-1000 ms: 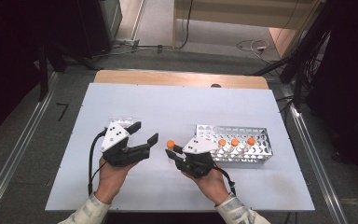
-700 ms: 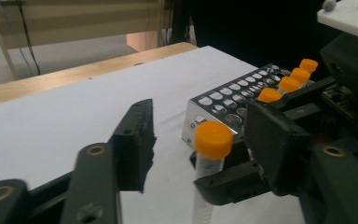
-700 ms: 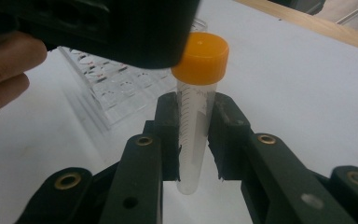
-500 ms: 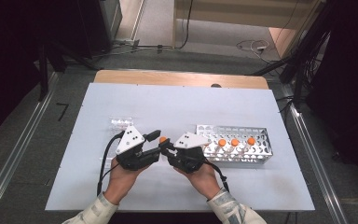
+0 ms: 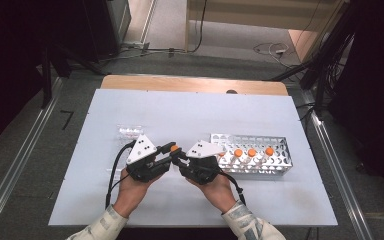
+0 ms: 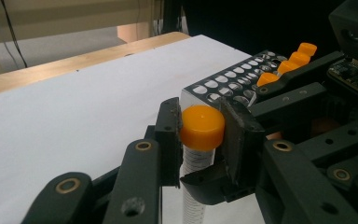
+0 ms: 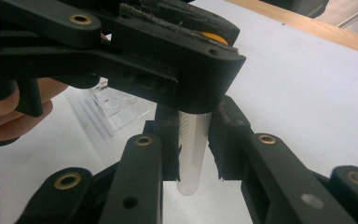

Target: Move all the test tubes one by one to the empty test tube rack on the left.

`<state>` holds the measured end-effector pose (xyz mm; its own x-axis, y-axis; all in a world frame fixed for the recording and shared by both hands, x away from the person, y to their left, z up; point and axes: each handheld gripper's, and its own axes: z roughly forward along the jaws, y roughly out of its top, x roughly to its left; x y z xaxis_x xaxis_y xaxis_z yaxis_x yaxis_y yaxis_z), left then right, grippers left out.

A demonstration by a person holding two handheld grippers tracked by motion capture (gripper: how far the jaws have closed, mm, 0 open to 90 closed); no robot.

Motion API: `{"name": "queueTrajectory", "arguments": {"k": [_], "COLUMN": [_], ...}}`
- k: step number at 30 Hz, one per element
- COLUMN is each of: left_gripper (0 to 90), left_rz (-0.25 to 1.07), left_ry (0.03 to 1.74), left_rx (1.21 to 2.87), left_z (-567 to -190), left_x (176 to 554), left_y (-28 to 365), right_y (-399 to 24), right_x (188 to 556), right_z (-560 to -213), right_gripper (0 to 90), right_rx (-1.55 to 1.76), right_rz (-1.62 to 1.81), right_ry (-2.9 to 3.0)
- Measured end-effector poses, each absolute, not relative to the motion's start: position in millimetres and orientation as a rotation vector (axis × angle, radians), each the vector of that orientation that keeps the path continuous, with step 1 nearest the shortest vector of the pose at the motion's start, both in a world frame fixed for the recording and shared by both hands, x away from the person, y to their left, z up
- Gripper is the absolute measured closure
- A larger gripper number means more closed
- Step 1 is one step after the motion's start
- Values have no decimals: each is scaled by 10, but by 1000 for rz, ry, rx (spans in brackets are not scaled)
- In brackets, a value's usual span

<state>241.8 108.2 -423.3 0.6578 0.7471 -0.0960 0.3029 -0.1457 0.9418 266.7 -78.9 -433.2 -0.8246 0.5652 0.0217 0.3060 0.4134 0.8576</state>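
Observation:
A clear tube with an orange cap (image 6: 202, 123) stands upright between both grippers at the table's front middle. My left gripper (image 6: 200, 135) has just been closing and is now shut on the cap (image 5: 174, 148). My right gripper (image 7: 193, 140) is shut on the tube's clear body (image 7: 193, 154), lower down. In the high view the left gripper (image 5: 170, 150) and right gripper (image 5: 181, 158) meet tip to tip. To the right lies a metal rack (image 5: 260, 167) holding three orange-capped tubes (image 5: 251, 152).
A clear plastic packet (image 5: 130, 132) lies on the white table (image 5: 190, 115) behind the left gripper. The rack's perforated top (image 6: 223, 86) is close behind the held tube. A wooden strip (image 5: 190, 84) runs along the table's far edge.
My left gripper moved right from beside the plastic packet to the tube in the right gripper, and its jaws went from open to shut on the cap. The right gripper barely moved.

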Motion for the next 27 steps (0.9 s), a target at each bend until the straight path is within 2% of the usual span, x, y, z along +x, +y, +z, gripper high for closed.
{"name": "queueTrajectory", "arguments": {"k": [5,10,12,13,17,19,27], "left_gripper": [696,697,697,697,696,696,697], "left_rz": [475,482,483,481,487,490,496], "left_ry": [854,863,868,871,872,878,900], "left_rx": [1722,1714,1706,1703,1696,1694,1675], "left_z": [-4234,-4228,-4226,-4223,-4216,-4214,-4189], "left_x": [2432,2438,2444,2447,2453,2458,2490], "left_y": [1088,1106,1117,1123,1139,1148,1218], "right_y": [-801,-837,-847,-866,-903,-952,-1135], "right_x": [2679,2696,2699,2697,2680,2632,2490], "right_z": [-4332,-4333,-4335,-4336,-4335,-4331,-4276], "right_gripper": [708,573,555,507,455,396,357], "right_rx": [762,767,765,763,763,762,746], "right_rz": [1374,1388,1390,1395,1401,1396,1429], "right_ry": [2405,2418,2422,2422,2426,2424,2407]}}
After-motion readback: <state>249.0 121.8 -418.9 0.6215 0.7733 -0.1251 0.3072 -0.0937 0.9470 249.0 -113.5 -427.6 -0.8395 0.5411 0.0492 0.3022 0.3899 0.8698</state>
